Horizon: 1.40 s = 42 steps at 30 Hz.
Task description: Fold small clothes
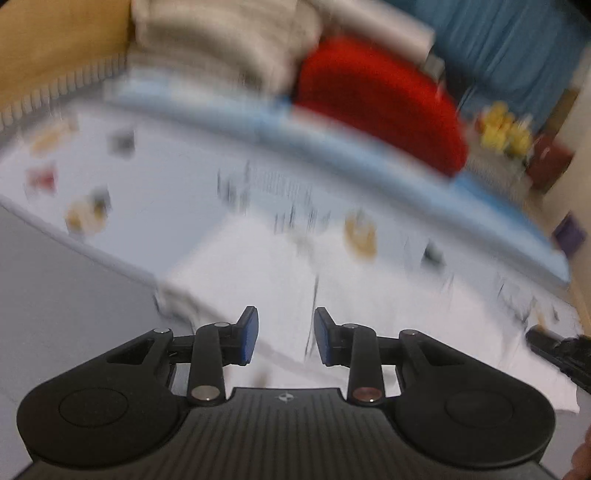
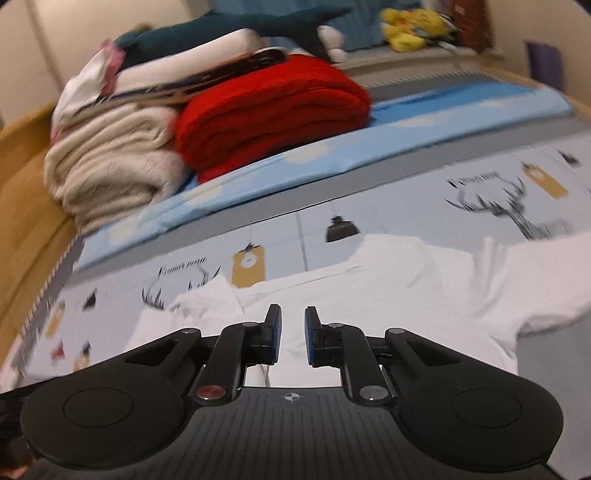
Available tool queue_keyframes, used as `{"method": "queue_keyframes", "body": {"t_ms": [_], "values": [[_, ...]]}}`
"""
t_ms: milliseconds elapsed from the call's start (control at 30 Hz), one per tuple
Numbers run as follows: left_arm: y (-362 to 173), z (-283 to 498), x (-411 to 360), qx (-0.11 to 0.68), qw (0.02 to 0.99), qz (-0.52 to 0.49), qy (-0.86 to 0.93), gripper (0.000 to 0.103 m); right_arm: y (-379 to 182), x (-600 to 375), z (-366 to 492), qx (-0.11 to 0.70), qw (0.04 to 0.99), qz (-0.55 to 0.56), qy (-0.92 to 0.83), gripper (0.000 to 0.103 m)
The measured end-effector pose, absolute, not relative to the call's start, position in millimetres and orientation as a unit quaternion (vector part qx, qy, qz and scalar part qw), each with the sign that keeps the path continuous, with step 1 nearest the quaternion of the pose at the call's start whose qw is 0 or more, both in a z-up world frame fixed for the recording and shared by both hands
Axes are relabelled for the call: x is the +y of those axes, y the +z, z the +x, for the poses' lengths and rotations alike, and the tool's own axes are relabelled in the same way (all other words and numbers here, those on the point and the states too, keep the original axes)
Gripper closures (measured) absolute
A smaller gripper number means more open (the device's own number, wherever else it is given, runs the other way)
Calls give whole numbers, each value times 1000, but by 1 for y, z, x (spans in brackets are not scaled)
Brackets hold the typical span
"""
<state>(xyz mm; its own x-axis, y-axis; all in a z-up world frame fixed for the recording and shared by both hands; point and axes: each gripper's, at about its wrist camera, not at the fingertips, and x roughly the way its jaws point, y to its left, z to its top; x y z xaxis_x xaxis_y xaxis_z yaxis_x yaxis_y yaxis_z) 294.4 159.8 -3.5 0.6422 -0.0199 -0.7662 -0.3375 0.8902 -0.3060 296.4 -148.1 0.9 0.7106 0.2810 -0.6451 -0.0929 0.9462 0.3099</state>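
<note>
Left wrist view, blurred: the left gripper [image 1: 284,334] has its fingers moderately apart with nothing between them, above a white shirt [image 1: 369,291] spread ahead.

Right wrist view: the right gripper [image 2: 293,334] shows a narrow, empty gap; the white shirt [image 2: 388,280] lies under and beyond its fingertips, a red blanket [image 2: 273,110] far ahead.

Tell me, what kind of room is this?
Probably a bedroom. A white shirt lies on a printed bedsheet, folded blankets, red and cream, are stacked behind it, and yellow plush toys sit further back.
</note>
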Motion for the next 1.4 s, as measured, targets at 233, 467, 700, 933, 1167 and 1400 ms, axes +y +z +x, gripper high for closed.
{"method": "queue_keyframes", "body": {"t_ms": [233, 467, 700, 933, 1167, 1400], "values": [[-49, 343, 181, 479, 827, -289, 47, 69, -18, -121, 317, 373, 915, 50, 146, 89], [-77, 368, 182, 505, 799, -325, 21, 67, -40, -105, 343, 432, 880, 48, 191, 89], [-93, 381, 161, 536, 798, -278, 5, 95, -51, -86, 342, 451, 862, 15, 231, 78], [-41, 379, 139, 456, 823, -296, -166, 97, -56, -62, 323, 445, 850, -63, 276, 64], [-28, 373, 118, 442, 805, -293, -266, 96, -49, -60, 316, 411, 873, -86, 248, 66], [-21, 372, 169, 408, 835, -330, -165, 67, -41, -101, 334, 403, 900, 7, 167, 96]]}}
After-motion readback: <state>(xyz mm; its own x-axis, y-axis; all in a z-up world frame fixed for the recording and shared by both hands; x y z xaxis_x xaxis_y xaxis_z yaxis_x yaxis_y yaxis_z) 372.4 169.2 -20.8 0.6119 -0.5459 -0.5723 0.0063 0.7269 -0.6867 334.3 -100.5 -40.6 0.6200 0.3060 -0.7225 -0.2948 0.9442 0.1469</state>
